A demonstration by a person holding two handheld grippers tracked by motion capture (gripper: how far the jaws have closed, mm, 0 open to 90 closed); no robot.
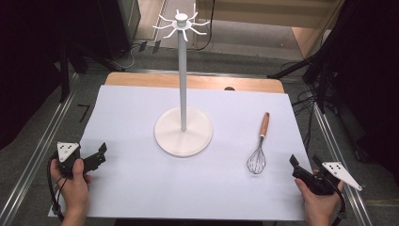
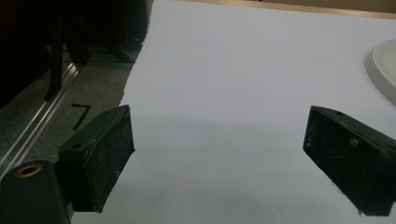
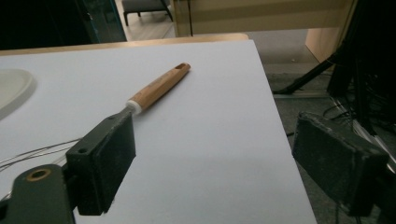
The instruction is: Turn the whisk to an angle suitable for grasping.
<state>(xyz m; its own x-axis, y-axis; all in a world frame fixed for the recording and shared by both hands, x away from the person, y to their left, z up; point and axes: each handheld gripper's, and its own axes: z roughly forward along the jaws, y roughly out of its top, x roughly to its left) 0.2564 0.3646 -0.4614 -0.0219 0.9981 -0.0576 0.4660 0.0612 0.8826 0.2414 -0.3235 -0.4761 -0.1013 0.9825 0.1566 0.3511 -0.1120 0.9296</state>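
Note:
A white hook stand (image 1: 183, 75) rises from a round base (image 1: 183, 136) at the middle of the white sheet; its base edge (image 2: 383, 65) shows in the left gripper view. A wire whisk (image 1: 259, 146) with a wooden handle (image 3: 159, 86) lies flat right of the stand, wires toward me. My left gripper (image 1: 96, 157) rests at the sheet's near left, open and holding nothing (image 2: 217, 154). At the near right my right gripper (image 1: 301, 167) is open and holds nothing (image 3: 215, 154), a short way right of the whisk's wires.
The white sheet (image 1: 141, 188) covers a wooden table (image 1: 141, 80) whose far edge shows. Metal rails (image 1: 37, 155) run along both sides. Dark stands and cables (image 1: 320, 80) crowd the floor at the right. A doorway and wooden furniture lie beyond.

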